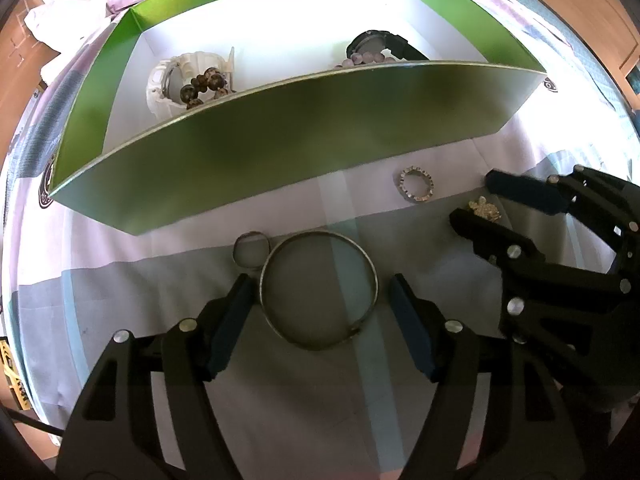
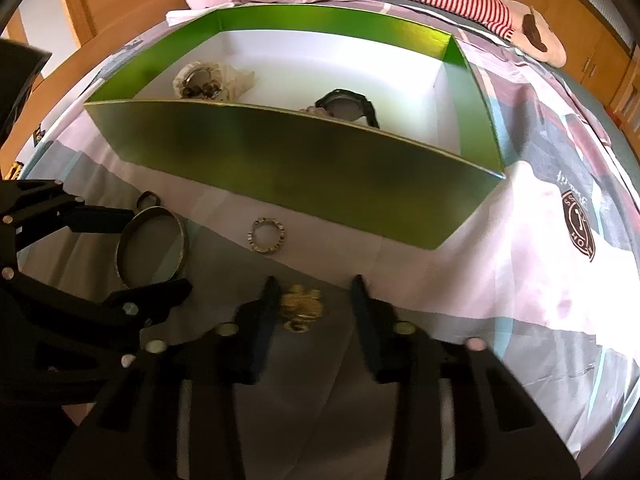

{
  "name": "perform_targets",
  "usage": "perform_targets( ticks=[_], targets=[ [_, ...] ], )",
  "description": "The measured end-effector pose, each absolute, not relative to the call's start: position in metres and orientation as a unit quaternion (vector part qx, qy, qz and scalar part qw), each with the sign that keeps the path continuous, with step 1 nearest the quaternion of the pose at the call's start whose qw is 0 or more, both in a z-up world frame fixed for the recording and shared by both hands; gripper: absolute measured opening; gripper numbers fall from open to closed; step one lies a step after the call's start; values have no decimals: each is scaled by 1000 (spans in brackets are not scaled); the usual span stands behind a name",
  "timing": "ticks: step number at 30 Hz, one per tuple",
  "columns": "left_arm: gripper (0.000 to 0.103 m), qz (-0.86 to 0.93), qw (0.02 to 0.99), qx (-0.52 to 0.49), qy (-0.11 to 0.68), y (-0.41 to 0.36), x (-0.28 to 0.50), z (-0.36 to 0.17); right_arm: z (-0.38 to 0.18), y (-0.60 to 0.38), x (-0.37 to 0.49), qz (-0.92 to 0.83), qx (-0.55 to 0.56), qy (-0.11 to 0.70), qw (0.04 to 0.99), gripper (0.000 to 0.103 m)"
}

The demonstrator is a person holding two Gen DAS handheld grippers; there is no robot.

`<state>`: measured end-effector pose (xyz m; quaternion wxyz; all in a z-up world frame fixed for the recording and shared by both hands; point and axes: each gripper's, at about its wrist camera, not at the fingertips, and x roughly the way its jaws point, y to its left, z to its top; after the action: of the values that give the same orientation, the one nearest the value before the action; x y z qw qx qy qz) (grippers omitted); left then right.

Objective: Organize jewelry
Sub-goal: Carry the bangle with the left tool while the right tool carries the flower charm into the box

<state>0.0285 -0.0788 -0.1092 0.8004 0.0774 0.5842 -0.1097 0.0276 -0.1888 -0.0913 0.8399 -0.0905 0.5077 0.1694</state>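
- Down at the bottom of the left wrist view, our left gripper (image 1: 320, 312) has its jaws open around a large metal bangle (image 1: 319, 289) lying flat on the bed sheet (image 1: 120, 280); the pads stand just beside its rim on either side, and we see no clear press on it.
- Just to the upper left of the bangle lies a small plain ring (image 1: 251, 249), touching or nearly touching it.
- Further to the upper right sits a studded silver ring (image 1: 417, 185), apart from both, close to the green box (image 1: 280, 140).
- At the right edge of that view our right gripper (image 1: 476, 204) reaches in, with a gold trinket (image 1: 485, 208) between its jaws.
- From the right wrist view, lower centre, the right jaws are open; the gold trinket lies on the sheet against the left pad, with a gap to the right one, so we see no grip.
- Across the upper half of both views, the green box stands open, with a white floor.
- Inside it, at the left, rests a white watch (image 1: 176, 76) with a dark bead bracelet (image 1: 202, 86) on it.
- Inside at the right lies a black watch (image 1: 380, 46) with pale pink beads (image 1: 364, 58) beside it.
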Motion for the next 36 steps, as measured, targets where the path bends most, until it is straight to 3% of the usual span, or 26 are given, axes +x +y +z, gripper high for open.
perform_targets(
  ticks=[2, 21, 26, 33, 34, 36],
  targets=[
    [59, -108, 802, 74, 582, -76, 29, -109, -91, -188, 27, 172, -92, 508, 839, 24],
    [60, -107, 801, 72, 584, -70, 30, -109, -90, -214, 37, 144, -56, 527, 836, 22],
    [60, -107, 802, 73, 584, -72, 29, -109, -90, -210, 36, 157, -60, 527, 833, 40],
    [65, -106, 803, 79, 582, -73, 27, -110, -91, -203, 34, 153, -77, 522, 835, 41],
    [65, -106, 803, 80, 581, -74, 27, -110, -90, -203, 33, 153, -78, 521, 836, 39],
    [62, -107, 803, 78, 581, -75, 26, -110, -90, -202, 34, 153, -81, 521, 836, 25]
  ],
)
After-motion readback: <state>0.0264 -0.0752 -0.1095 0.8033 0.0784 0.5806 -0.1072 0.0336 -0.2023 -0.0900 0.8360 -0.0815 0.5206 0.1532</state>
